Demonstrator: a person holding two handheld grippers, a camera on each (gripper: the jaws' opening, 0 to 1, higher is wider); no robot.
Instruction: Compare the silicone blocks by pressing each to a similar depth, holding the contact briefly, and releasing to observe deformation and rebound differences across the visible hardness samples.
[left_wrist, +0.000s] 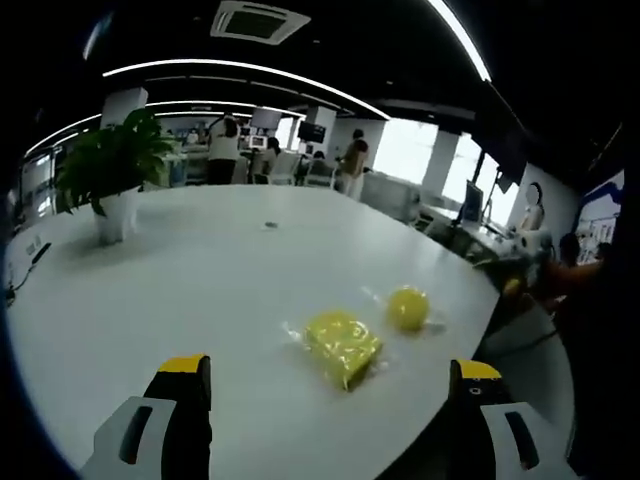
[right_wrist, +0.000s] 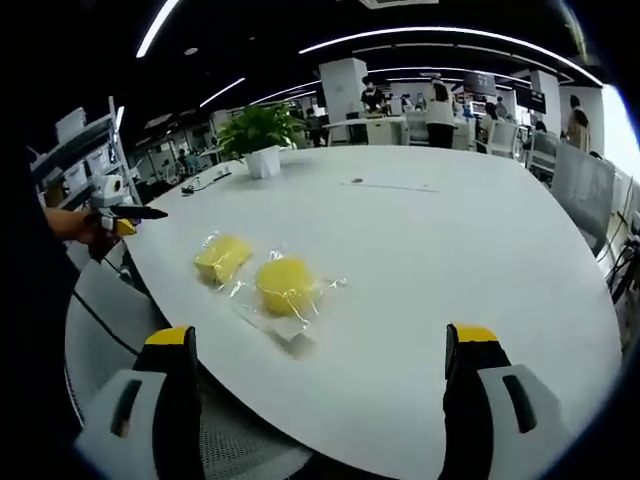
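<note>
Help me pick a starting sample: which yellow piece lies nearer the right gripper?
The round yellow ball in clear wrap; the flatter square yellow block lies farther left, toward the table edge.

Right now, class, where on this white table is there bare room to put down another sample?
The wide stretch between the two yellow samples, block and ball, and the potted plant lies bare, as does the table's right side. The near left edge, around the wrapped samples, is crowded.

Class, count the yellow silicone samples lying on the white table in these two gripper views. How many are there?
2. A rectangular yellow block and a round yellow sample, each in clear wrap, lie side by side near the white table edge. Others could lie outside the views.
</note>
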